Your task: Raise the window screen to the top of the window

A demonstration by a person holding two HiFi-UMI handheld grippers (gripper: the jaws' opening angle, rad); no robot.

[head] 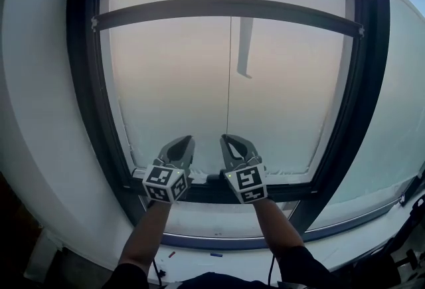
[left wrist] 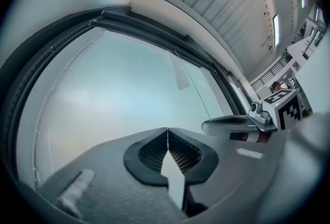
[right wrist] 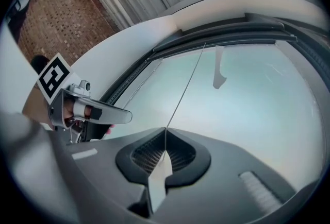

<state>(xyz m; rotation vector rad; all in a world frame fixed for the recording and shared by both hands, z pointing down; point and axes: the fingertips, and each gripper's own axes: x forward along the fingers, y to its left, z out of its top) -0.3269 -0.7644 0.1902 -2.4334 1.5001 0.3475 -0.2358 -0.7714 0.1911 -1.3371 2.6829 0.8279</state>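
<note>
A dark-framed window fills the head view. A dark horizontal bar spans it near the top, with hazy pane below. From that bar a thin pull cord hangs straight down to my right gripper, which is shut on the cord's lower end; in the right gripper view the cord runs into the closed tips. My left gripper sits close beside it, level with it, above the lower frame rail. Its jaws are shut with nothing between them, and the cord passes to its right.
A pale translucent strip hangs from the top of the window right of the cord. White wall curves around the frame. A white sill with small bits on it lies below. Both forearms reach up from the bottom edge.
</note>
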